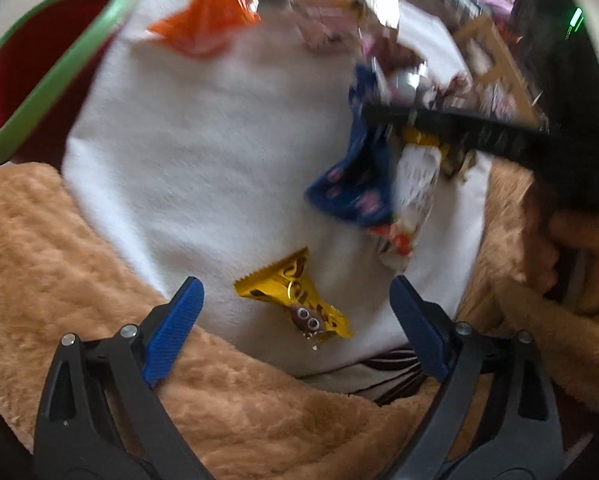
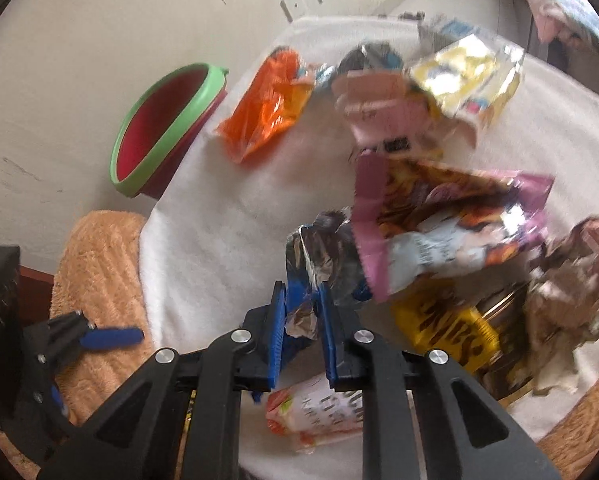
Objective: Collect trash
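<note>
Glossy crinkled foil wrappers (image 2: 439, 220); fluffy white cloth (image 1: 203, 152); plush tan blanket (image 1: 59, 248)

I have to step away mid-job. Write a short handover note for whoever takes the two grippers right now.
Right gripper: shut on a dark blue wrapper at the near side of the pile.
Left gripper: open, holding nothing, with the yellow wrapper lying between its fingers on the white cloth.
Bin, red inside with a green rim: at the far left edge of the cloth; its contents are not visible.
Left to collect: the orange wrapper nearest the bin, the purple bag, the pale yellow bag, the white and red wrapper and the rest of the pile.
</note>
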Demonstrator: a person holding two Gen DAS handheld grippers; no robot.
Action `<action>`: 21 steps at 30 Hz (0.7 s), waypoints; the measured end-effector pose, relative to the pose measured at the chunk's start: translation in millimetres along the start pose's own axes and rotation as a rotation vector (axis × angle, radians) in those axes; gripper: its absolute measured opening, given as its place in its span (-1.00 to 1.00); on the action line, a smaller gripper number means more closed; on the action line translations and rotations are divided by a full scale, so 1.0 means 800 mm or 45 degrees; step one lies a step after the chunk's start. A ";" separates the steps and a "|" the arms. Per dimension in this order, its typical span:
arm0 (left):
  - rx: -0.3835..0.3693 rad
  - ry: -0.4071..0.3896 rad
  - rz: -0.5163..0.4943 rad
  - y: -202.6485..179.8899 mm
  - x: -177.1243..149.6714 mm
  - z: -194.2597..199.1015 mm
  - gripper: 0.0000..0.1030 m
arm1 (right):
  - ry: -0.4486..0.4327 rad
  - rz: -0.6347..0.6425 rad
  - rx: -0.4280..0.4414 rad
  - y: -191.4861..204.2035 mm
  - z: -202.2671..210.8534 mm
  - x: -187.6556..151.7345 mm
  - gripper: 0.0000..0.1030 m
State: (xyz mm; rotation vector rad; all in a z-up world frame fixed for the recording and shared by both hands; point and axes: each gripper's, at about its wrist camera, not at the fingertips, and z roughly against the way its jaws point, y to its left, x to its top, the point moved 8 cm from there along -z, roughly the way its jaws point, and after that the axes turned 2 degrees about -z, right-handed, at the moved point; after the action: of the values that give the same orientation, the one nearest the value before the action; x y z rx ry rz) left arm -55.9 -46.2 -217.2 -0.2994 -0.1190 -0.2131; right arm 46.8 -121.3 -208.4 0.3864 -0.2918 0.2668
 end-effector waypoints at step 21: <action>-0.020 0.039 0.103 0.005 0.012 -0.037 -0.28 | -0.311 -0.123 0.001 -0.031 0.073 0.056 0.21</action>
State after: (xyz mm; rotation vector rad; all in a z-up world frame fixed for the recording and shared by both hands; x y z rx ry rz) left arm -42.9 -53.2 -245.1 -0.3158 -0.0746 -0.1387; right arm 82.9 -158.5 -149.9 0.4330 -0.5116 0.1246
